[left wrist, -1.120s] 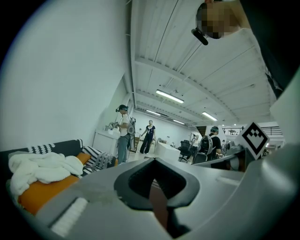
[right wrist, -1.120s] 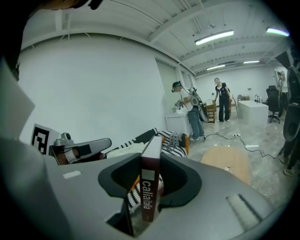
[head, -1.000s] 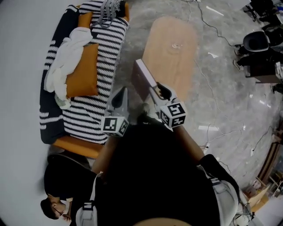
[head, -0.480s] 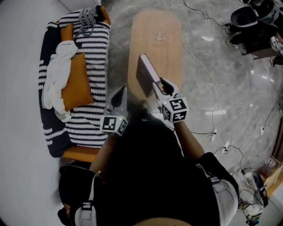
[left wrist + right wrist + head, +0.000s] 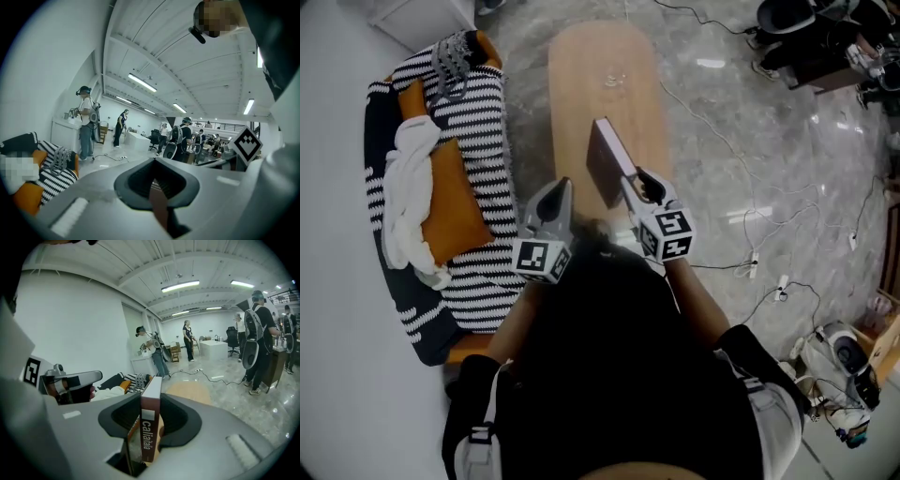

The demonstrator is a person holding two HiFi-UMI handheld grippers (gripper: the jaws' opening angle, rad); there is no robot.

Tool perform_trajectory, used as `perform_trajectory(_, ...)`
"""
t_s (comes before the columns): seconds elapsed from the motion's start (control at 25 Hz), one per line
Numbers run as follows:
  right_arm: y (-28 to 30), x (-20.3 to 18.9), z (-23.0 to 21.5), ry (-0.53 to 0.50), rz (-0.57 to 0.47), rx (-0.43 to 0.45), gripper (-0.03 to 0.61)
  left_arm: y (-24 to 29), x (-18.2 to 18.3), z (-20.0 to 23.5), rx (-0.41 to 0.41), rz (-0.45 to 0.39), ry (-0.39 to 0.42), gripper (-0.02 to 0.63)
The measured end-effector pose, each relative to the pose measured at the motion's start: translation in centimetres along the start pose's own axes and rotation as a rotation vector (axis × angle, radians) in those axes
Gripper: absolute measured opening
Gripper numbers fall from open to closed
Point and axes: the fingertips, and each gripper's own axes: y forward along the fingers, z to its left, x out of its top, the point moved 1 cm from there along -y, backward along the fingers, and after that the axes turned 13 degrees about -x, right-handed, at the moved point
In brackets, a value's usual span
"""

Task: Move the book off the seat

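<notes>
My right gripper (image 5: 630,184) is shut on a book (image 5: 605,167) with a mauve cover and holds it on edge, spine toward me, over the near end of the oval wooden table (image 5: 602,84). In the right gripper view the book (image 5: 150,420) stands upright between the pads of my right gripper (image 5: 149,430), white print on its brown spine. The left gripper (image 5: 560,190) hangs beside the striped sofa seat (image 5: 483,141), jaws together with nothing in them. Its own view shows the left gripper (image 5: 157,199) with no object between the jaws.
An orange cushion (image 5: 450,202) and a white cloth (image 5: 403,192) lie on the sofa. Cables (image 5: 722,122) trail over the marble floor right of the table. Dark office chairs (image 5: 797,28) stand at the far right. Several people stand in the hall (image 5: 255,329).
Both grippers have swung away from the sofa toward the table. The book, still gripped on the right, now hangs over the table's near end; the sofa has slid left in view.
</notes>
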Motion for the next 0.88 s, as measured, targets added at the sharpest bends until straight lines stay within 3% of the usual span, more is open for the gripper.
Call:
perform_trajectory(0.64, 5.2, 0.8, 1.7, 0.1, 0.056, -0.179, 0.14, 3.2, 0.8, 7.1, -0.198, 0.051, -0.031, 0.005)
perform_trajectory(0.88, 7.0, 0.0, 0.6, 0.118, 0.069, -0.19, 0.14, 4.8, -0.8, 7.7, -0.203, 0.081, -0.059, 0.005)
